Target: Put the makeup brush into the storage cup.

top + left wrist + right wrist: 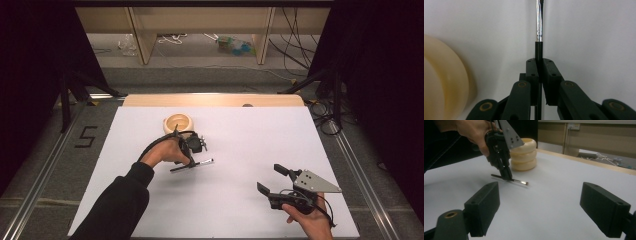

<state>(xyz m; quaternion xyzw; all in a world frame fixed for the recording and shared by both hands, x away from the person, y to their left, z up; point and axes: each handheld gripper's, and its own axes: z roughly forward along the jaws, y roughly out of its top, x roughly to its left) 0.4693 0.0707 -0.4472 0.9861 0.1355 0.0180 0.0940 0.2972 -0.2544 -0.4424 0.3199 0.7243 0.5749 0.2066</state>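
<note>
A white table [240, 200] stands before wooden shelving [200, 22].

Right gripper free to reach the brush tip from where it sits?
Probably yes. The right gripper is open, and bare table lies between it and the brush. The left gripper clamps the handle, leaving the tip exposed.
</note>
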